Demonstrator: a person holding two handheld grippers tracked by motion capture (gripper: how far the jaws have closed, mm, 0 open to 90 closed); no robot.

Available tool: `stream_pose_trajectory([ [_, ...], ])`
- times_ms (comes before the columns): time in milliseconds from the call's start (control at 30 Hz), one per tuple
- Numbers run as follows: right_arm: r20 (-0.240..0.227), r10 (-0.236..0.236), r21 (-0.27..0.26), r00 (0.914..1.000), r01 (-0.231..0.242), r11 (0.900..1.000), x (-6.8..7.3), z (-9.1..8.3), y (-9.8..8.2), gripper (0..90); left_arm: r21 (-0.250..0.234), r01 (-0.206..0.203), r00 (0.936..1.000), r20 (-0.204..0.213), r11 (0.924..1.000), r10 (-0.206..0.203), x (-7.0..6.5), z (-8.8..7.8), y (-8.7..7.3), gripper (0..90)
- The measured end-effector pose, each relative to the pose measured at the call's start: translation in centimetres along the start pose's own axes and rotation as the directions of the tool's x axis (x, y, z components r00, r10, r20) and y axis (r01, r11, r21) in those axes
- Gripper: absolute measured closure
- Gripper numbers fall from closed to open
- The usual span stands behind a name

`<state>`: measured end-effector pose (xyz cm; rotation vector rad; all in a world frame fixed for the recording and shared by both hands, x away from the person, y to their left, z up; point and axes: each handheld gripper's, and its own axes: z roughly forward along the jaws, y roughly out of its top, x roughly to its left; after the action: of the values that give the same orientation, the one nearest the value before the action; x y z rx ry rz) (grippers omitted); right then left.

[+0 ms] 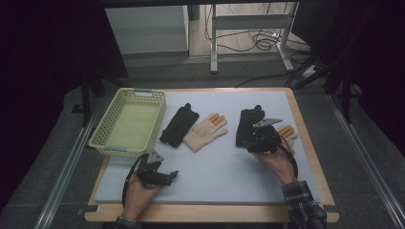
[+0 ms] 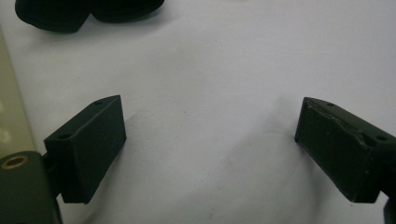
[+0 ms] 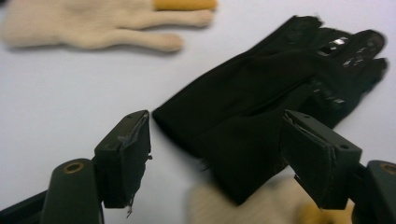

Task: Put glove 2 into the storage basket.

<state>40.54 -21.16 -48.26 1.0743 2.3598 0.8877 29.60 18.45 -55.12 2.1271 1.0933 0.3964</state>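
Two pairs of gloves lie on the blue-grey mat (image 1: 215,162). One black glove (image 1: 179,125) and a cream glove with orange fingertips (image 1: 206,131) lie side by side at the middle. A second black glove (image 1: 248,121) lies to the right, partly over a second cream glove (image 1: 288,132). My right gripper (image 1: 253,139) hovers over that black glove (image 3: 261,88), open (image 3: 215,119), with the glove's cuff below the jaws and nothing pinched. My left gripper (image 1: 168,176) rests low near the front left, open (image 2: 210,107) over bare mat.
A pale yellow-green mesh basket (image 1: 131,95) stands at the left of the mat, its wall (image 2: 9,107) just beside my left gripper. The wooden table edge (image 1: 210,212) runs along the front. Dark floor, table legs and cables lie beyond the far edge.
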Motion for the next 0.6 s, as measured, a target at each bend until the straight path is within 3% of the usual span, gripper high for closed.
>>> stream_pose_trajectory([
  [267, 0.052, -0.006, 0.044, 0.9986, 0.003, 0.999, -2.5, 1.8, 1.3, 26.4, 0.000, 0.001, 1.0000, 0.001, 1.0000, -0.001, 0.0, 0.0, 0.0, 8.8],
  [600, 0.065, 0.007, 0.086, 0.9979, -0.012, 0.996, -4.3, 4.3, 2.0, 26.4, 0.000, 0.001, 1.0000, 0.001, 1.0000, -0.001, 0.0, 0.0, 0.0, 8.8],
])
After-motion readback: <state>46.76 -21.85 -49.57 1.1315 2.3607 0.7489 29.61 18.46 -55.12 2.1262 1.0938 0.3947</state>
